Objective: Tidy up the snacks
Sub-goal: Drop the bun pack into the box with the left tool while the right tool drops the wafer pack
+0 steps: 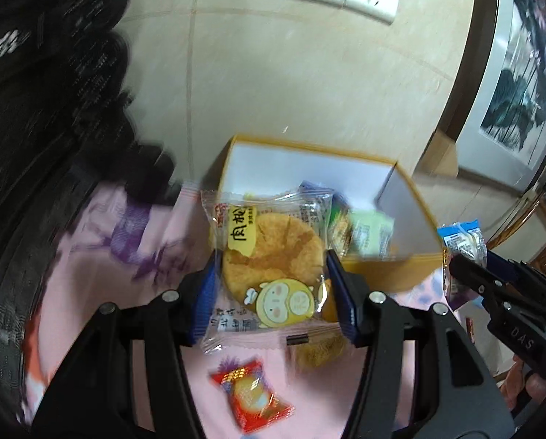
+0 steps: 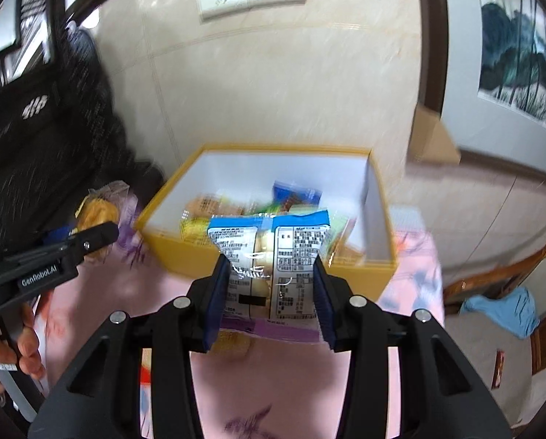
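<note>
My left gripper (image 1: 269,274) is shut on a clear-wrapped round golden biscuit (image 1: 269,252), held above the pink cloth just short of the yellow box (image 1: 382,270). My right gripper (image 2: 269,281) is shut on a blue-and-white snack packet (image 2: 269,252), held in front of the yellow box's (image 2: 273,267) near wall. The box is white inside and holds several wrapped snacks (image 2: 298,197). Each gripper shows in the other's view: the right one with its packet at the right edge (image 1: 467,256), the left one with its biscuit at the left (image 2: 101,234).
A red-wrapped snack (image 1: 251,398) and a yellow snack (image 1: 320,351) lie on the pink cloth (image 1: 126,256) under my left gripper. A black bag (image 2: 35,146) stands at the left. A tiled wall stands behind the box. Wooden chair (image 2: 529,285) at right.
</note>
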A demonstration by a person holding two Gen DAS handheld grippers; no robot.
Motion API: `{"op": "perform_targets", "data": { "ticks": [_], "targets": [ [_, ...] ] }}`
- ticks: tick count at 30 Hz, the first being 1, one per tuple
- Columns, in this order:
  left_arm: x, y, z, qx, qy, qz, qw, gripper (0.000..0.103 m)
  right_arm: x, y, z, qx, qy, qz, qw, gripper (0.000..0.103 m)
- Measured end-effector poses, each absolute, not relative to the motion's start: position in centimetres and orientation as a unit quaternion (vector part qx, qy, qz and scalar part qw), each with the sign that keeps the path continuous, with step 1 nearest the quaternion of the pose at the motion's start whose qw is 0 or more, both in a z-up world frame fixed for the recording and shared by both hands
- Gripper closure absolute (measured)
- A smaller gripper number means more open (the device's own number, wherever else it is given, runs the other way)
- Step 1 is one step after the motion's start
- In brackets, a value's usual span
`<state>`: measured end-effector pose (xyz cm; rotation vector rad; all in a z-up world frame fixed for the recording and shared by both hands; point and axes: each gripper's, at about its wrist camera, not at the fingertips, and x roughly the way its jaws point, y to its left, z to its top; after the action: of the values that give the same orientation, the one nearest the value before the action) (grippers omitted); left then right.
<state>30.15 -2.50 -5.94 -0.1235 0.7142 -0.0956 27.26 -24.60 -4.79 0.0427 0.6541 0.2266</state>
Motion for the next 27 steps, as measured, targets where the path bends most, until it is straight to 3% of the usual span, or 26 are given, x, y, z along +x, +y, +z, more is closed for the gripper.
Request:
{"op": "perform_targets", "data": {
  "ticks": [9,21,23,24,25,26,27],
  "targets": [
    [37.7,-4.2,-3.6,-0.051,0.326,-0.059,0.942,0.047,33.8,-26.5,-3.4,0.057,0.314,0.094,0.943,0.059],
    [44.3,-5.6,-6.5,-0.046,0.358,-0.057,0.931,0.046,40.0,-26.1,-5.2,0.080,0.344,0.092,0.931,0.058],
    [44.6,-5.8,-6.8,-0.044,0.362,-0.056,0.929,0.037,40.5,-25.8,-5.5,0.079,0.355,0.091,0.927,0.057],
    [44.5,-5.9,-6.8,-0.041,0.360,-0.050,0.931,0.020,40.7,-25.8,-5.7,0.080,0.363,0.088,0.924,0.055],
    [44.3,-6.0,-6.5,-0.036,0.351,-0.038,0.935,0.011,40.6,-25.9,-5.7,0.083,0.365,0.083,0.924,0.047],
    [44.1,-6.0,-6.3,-0.032,0.344,-0.035,0.938,0.011,40.3,-26.0,-5.8,0.086,0.361,0.077,0.925,0.038],
    [44.0,-6.1,-6.2,-0.027,0.341,-0.034,0.939,0.010,40.0,-26.1,-5.6,0.088,0.354,0.072,0.928,0.037]
  ]
}}
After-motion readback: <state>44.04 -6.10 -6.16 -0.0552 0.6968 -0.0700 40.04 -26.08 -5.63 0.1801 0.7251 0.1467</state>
